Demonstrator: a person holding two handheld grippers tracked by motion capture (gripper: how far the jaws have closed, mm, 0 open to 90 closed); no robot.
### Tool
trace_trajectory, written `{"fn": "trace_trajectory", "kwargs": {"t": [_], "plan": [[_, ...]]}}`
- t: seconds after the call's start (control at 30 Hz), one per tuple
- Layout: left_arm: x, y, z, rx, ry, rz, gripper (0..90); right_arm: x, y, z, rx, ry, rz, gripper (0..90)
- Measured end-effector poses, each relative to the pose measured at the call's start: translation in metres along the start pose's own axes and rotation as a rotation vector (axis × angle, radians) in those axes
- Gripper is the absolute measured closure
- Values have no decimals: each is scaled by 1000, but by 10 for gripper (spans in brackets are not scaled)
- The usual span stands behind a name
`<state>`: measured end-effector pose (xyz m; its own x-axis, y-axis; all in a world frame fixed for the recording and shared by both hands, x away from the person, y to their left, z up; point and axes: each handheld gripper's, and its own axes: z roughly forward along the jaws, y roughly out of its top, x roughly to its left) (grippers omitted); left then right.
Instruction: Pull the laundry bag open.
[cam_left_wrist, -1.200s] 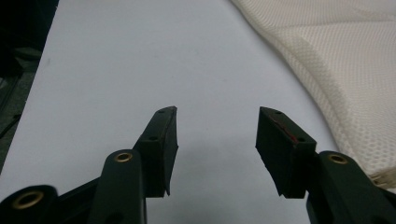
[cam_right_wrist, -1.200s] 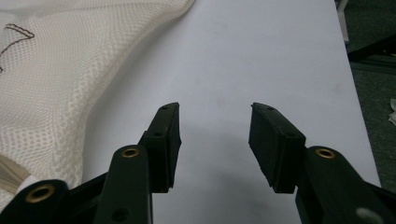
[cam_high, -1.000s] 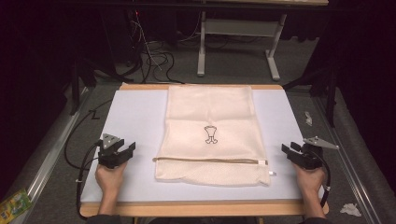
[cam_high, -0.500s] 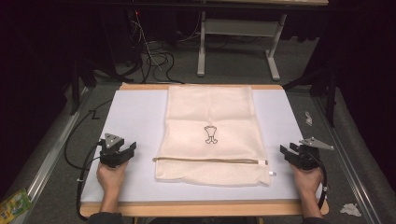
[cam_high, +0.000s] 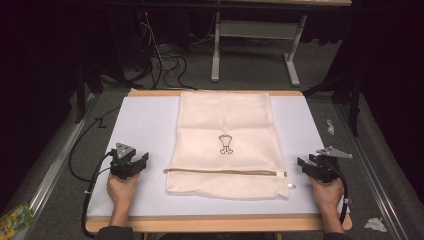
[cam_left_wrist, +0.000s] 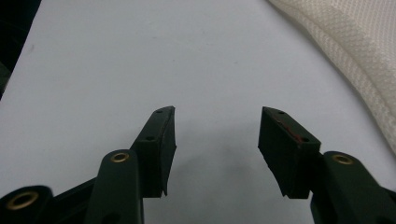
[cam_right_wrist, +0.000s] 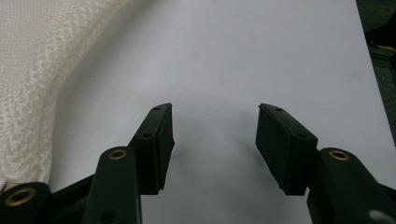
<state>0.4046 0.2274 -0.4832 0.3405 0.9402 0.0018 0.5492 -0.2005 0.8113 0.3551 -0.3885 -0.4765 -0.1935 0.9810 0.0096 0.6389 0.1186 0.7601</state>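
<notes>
- Nothing much has moved since the earlier frames: both grippers sit where they were at the near corners of the worktop, and the bag has not shifted. At most the right gripper has edged a touch toward the bag.
- Left gripper (cam_left_wrist: 217, 140): jaws spread wide, nothing between them, only bare white worktop (cam_left_wrist: 140, 60) beneath. The bag's edge shows in the upper right of the left gripper view, well clear of the jaw tips.
- Right gripper (cam_right_wrist: 214, 135): jaws equally wide, empty, over bare worktop. In the right gripper view the bag's woven edge (cam_right_wrist: 42, 84) lies to the left, near but not touching.
- Hands: left hand (cam_high: 121, 187) and right hand (cam_high: 327, 192) each rest near the front edge, one either side of the bag.
- Bag (cam_high: 225, 130): cream mesh laundry bag with a small black printed mark, lying flat and lengthwise in the middle of the worktop, far end reaching the back edge. A zip (cam_high: 225, 172) runs across near the front end; it looks shut, pull tab at the right, though I cannot be sure.
- Progress, as judged: work on the bag is not yet begun. No fold, no lift, no grip taken. Everything remains: approach, take hold of the bag's near corners or zip, then handle it.
</notes>
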Motion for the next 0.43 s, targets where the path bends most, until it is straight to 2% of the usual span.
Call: {"fn": "trace_trajectory", "kwargs": {"t": [0.3, 0.43], "plan": [[-1, 0, 2, 17, 3, 3, 435, 2, 0, 0, -2, -19, -21, 455], [-1, 0, 3, 18, 3, 6, 428, 2, 0, 0, 6, -17, -8, 440]]}}
